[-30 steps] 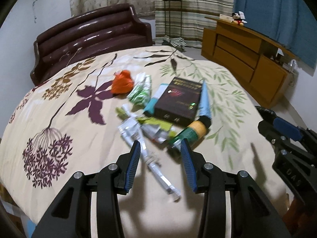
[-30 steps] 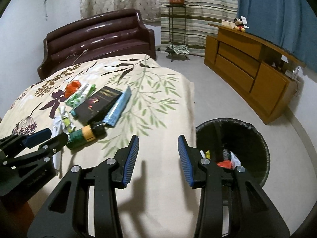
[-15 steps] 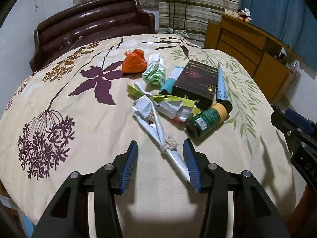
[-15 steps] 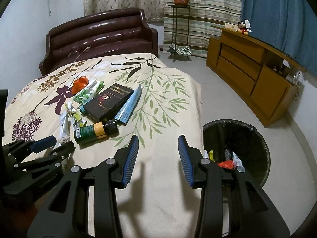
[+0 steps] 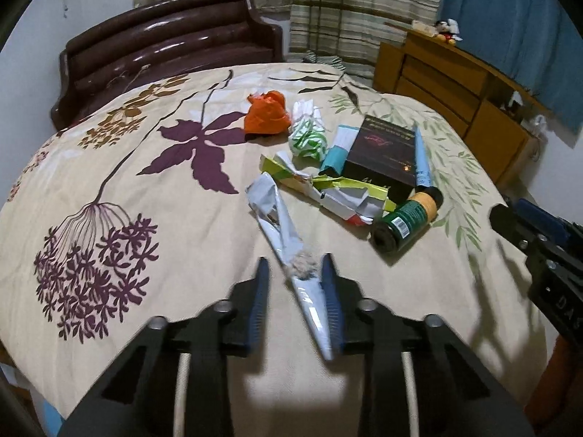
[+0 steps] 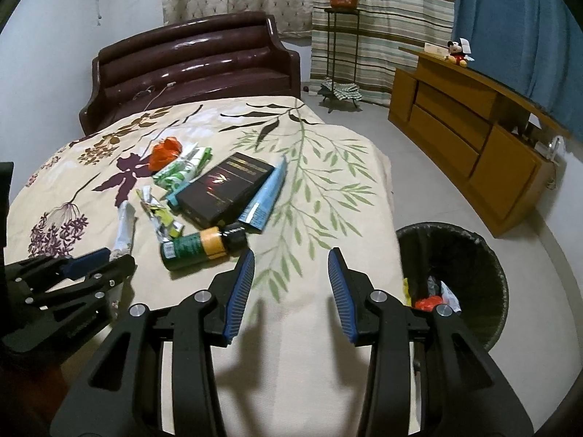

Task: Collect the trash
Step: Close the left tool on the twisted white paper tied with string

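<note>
A long silver wrapper [image 5: 280, 225] with a frayed tuft lies on the floral bedspread [image 5: 145, 189]. My left gripper [image 5: 295, 284] straddles the wrapper's near end with its jaws closing. The right pad lies against the wrapper and a gap shows at the left pad. Beyond it lie a yellow-green wrapper [image 5: 346, 189], a green bottle [image 5: 404, 218], a black box [image 5: 382, 153], a blue tube [image 5: 421, 160], a green-white packet [image 5: 308, 138] and an orange bag [image 5: 267, 116]. My right gripper [image 6: 289, 273] hangs over the bed's near edge, its jaws opening with nothing between them.
A black bin [image 6: 437, 227] with trash in it stands on the floor right of the bed. A dark headboard [image 6: 193, 58] is at the far end. A wooden dresser [image 6: 470, 138] lines the right wall and a plant stand [image 6: 340, 36] stands by the curtains.
My left gripper moved forward over the silver wrapper, and its jaws narrowed around the wrapper's near end. The right gripper's jaws spread wider and it shifted a little toward the bed.
</note>
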A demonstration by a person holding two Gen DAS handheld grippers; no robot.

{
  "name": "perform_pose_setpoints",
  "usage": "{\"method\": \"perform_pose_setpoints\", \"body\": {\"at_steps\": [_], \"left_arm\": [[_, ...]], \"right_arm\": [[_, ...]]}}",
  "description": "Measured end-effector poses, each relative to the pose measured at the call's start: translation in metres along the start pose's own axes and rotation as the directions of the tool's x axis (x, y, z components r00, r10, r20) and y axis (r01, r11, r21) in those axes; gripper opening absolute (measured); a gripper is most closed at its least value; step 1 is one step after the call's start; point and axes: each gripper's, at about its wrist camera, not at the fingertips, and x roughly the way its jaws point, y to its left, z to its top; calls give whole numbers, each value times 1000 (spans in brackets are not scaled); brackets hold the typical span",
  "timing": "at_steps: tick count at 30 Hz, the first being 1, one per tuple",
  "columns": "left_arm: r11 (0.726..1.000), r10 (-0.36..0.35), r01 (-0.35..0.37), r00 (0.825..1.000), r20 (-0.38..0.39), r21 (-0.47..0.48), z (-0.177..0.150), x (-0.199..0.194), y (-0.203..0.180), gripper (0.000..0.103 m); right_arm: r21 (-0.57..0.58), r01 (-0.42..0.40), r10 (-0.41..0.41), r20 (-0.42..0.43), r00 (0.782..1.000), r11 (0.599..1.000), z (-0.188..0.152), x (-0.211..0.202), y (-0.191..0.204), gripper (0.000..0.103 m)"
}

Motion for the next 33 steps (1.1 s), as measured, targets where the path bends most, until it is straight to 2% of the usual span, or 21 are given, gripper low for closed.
{"method": "perform_pose_setpoints", "body": {"at_steps": [2, 16, 23, 26, 33], "left_arm": [[1000, -14, 14, 1000, 0, 1, 1, 0, 3, 19], [999, -37, 37, 999, -2, -9, 0, -5, 31, 18], [998, -52, 52, 999, -3, -26, 1, -5, 45, 18], [998, -61, 61, 998, -4, -26, 2, -5, 48, 18], [997, -70, 70, 998, -2, -30, 4, -6, 56, 18]], "right_arm": [[-4, -6, 6, 8, 1000, 1000, 2, 0, 6, 52], [1, -44, 44, -25, 999, 999, 14, 18, 45, 54], [16, 11, -10, -63, 998, 1000, 17, 38, 57, 55], [-7, 44, -44, -54, 998, 999, 16, 36, 60, 59], [-8, 62, -63, -58, 996, 998, 10, 29, 53, 64]]}}
